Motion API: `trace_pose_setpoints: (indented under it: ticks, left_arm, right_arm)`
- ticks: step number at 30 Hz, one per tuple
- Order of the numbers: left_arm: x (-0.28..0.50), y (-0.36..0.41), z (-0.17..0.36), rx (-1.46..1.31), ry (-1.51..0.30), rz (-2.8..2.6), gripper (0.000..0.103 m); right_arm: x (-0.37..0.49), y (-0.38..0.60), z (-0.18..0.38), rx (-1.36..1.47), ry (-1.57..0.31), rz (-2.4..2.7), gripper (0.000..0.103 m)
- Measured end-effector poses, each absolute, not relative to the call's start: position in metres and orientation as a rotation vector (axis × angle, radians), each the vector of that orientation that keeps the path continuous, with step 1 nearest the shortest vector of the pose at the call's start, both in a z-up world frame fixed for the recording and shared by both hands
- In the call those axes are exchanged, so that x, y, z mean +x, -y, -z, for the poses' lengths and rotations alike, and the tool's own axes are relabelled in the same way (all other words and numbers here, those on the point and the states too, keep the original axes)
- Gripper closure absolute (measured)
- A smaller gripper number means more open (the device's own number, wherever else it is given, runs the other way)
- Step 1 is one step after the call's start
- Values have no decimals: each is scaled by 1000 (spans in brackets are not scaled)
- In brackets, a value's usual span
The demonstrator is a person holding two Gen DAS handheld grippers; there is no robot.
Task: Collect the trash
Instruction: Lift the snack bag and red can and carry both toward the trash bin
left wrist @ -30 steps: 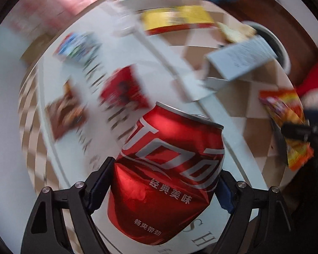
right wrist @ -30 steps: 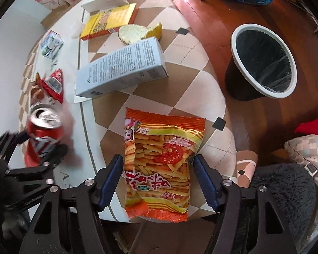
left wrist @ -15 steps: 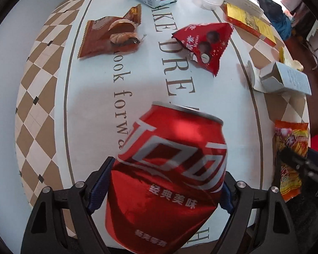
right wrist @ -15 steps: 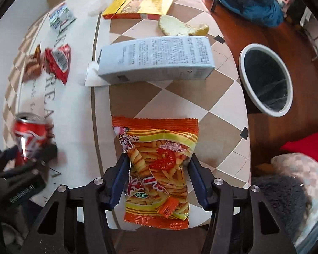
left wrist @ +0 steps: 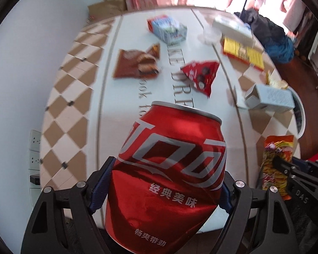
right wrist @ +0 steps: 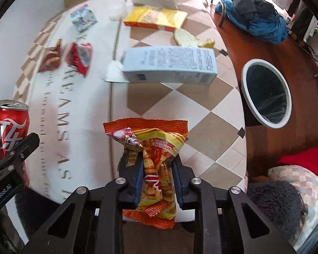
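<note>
**Both grippers loaded, bin comes next**

Your left gripper [left wrist: 165, 192] is clamped on the dented red can [left wrist: 167, 169], held above the near edge of the table [right wrist: 212, 114]. Your right gripper [right wrist: 155, 180] pinches the orange snack bag [right wrist: 154, 148], crumpled between its pads. You seem to be at the carry step: swing each load right, over the white-rimmed trash bin [right wrist: 267, 93] on the floor beside the table, then let go.
</note>
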State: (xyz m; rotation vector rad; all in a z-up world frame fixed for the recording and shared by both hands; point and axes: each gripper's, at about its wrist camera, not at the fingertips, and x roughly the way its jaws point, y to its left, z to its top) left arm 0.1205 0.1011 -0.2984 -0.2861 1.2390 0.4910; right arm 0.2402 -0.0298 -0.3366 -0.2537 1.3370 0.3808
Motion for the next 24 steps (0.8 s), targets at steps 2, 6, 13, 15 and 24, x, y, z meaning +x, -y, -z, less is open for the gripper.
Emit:
trace_pose_setpoints:
  ticks: [2, 6, 13, 15, 24]
  left_arm:
    - [112, -94, 280, -296, -1199, -510, 22]
    - [102, -80, 249, -306, -1128, -545, 22]
    - [87, -72, 204, -319, -1015, -564, 22]
    - [89, -64, 189, -321, -987, -549, 22]
    - [161, 9, 145, -281, -941, -352, 22]
  right_arm:
    - [235, 31, 327, -226, -1310, -412, 79]
    - [225, 34, 301, -179, -1258, -458, 80]
    - [212, 57, 238, -81, -1152, -526, 80]
    - [211, 68, 220, -59, -1121, -535, 80]
    - [250, 172, 167, 109, -1036, -471, 80]
